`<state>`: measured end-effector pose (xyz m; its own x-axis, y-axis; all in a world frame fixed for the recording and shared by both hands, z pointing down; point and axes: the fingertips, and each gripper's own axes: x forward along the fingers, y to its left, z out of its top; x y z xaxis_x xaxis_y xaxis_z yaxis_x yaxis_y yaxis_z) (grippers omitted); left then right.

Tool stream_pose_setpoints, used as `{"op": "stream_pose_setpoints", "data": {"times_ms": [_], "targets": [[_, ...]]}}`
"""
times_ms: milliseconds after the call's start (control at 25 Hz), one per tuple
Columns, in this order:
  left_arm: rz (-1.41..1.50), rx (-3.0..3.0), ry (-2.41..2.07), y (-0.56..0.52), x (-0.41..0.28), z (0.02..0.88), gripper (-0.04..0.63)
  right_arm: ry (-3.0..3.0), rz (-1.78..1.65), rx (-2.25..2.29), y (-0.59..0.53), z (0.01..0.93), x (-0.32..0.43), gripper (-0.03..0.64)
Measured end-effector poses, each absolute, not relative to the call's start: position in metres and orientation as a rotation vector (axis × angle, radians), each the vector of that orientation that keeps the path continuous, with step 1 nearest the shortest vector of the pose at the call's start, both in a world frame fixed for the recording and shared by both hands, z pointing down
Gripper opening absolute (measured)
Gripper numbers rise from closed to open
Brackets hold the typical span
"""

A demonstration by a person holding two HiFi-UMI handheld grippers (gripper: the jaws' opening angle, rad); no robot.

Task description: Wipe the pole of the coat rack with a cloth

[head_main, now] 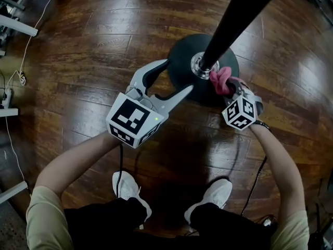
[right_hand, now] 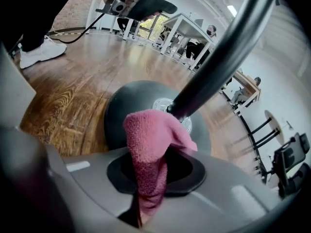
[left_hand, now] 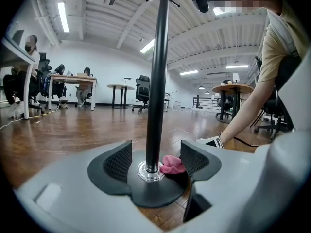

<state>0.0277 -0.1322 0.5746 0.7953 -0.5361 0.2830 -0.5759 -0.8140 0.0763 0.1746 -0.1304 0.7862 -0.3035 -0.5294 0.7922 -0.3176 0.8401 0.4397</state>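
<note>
Soft pink cloth [right_hand: 146,140] clamped in right gripper [head_main: 231,90], pressed against stiff, slick pole [right_hand: 218,67]. Left gripper [head_main: 179,77] gaping, gripping nothing.

The cloth [right_hand: 148,144] was pink; pole [left_hand: 158,81] black; base [head_main: 179,61] beneath the pole dark grey; floor [head_main: 78,51] brown, wood-grained.

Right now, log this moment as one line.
right gripper: shut on pink terry cloth, at foot of black metal pole | left gripper: open, empty, facing pole
</note>
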Motion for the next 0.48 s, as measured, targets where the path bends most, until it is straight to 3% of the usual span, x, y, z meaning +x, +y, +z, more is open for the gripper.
{"op": "stream_pose_setpoints", "data": {"times_ms": [480], "targets": [[0.397, 2.781, -0.951, -0.135, 0.011, 0.577, 0.288, -1.889, -0.366, 0.47, -0.094, 0.789, 0.117, 0.034]]}}
